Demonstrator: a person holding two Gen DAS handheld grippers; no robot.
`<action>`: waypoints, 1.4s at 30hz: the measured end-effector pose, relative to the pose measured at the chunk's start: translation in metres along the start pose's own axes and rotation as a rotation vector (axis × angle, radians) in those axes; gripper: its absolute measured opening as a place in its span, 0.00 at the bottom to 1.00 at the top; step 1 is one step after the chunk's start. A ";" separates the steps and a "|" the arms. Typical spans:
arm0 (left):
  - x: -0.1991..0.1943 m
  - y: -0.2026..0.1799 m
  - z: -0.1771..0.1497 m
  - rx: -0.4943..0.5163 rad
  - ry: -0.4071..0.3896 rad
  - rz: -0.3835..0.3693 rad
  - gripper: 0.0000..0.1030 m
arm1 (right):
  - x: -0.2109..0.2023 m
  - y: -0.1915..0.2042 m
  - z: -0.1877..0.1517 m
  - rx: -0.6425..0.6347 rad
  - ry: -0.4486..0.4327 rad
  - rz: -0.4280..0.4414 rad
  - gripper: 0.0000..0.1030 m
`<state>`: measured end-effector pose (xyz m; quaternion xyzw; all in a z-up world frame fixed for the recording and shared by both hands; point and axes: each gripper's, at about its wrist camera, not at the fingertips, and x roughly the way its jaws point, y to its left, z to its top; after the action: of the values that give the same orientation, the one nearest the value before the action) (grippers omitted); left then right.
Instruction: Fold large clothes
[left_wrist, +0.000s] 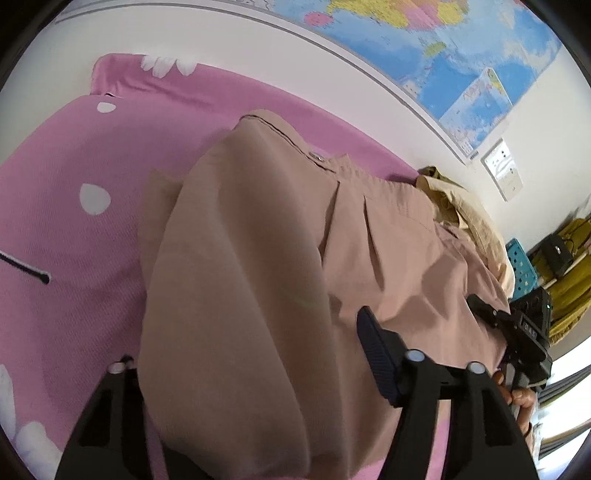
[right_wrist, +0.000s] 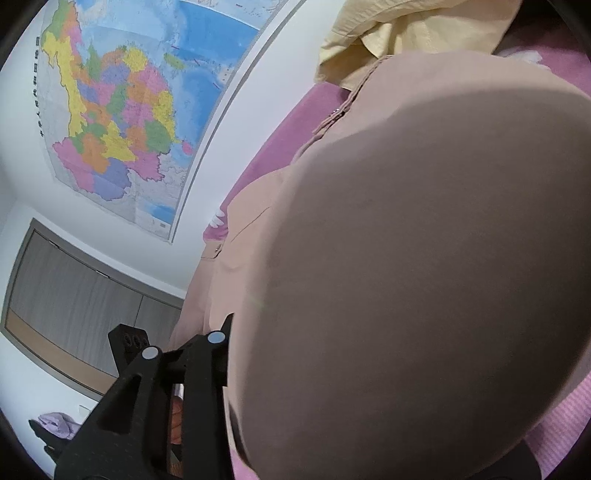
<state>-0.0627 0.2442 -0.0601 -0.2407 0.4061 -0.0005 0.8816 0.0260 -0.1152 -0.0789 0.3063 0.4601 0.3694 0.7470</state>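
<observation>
A large dusty-pink garment (left_wrist: 280, 229) with a buttoned placket lies spread on the pink bed sheet (left_wrist: 74, 236). A raised fold of it bulges close to both cameras. In the left wrist view the fold fills the gap of my left gripper (left_wrist: 243, 339). Its right pad (left_wrist: 373, 350) shows bare, and its left finger is mostly hidden behind the cloth. My right gripper (left_wrist: 480, 306) rests at the garment's right edge, with a person's hand (left_wrist: 521, 398) behind it. In the right wrist view the garment (right_wrist: 424, 258) covers my right gripper (right_wrist: 280, 332). Only one finger (right_wrist: 221, 343) shows, right against the cloth.
A pale yellow garment (left_wrist: 469, 221) lies crumpled beyond the pink one, near the wall. A big map (right_wrist: 122, 110) hangs on the white wall. A blue crate (left_wrist: 521, 266) and mustard cloth (left_wrist: 569, 280) stand at the right, a grey wardrobe (right_wrist: 74, 291) at the left.
</observation>
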 end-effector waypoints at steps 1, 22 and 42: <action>0.001 0.000 0.001 0.000 0.002 0.018 0.35 | 0.002 0.002 0.001 -0.005 0.001 0.007 0.39; -0.105 0.021 0.179 0.067 -0.250 0.154 0.14 | 0.055 0.203 0.110 -0.333 -0.071 0.252 0.12; -0.046 0.271 0.186 -0.244 -0.179 0.525 0.26 | 0.284 0.158 0.031 -0.271 0.368 0.203 0.59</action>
<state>-0.0129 0.5713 -0.0390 -0.2306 0.3723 0.2975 0.8483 0.0978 0.2026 -0.0719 0.1757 0.5016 0.5506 0.6437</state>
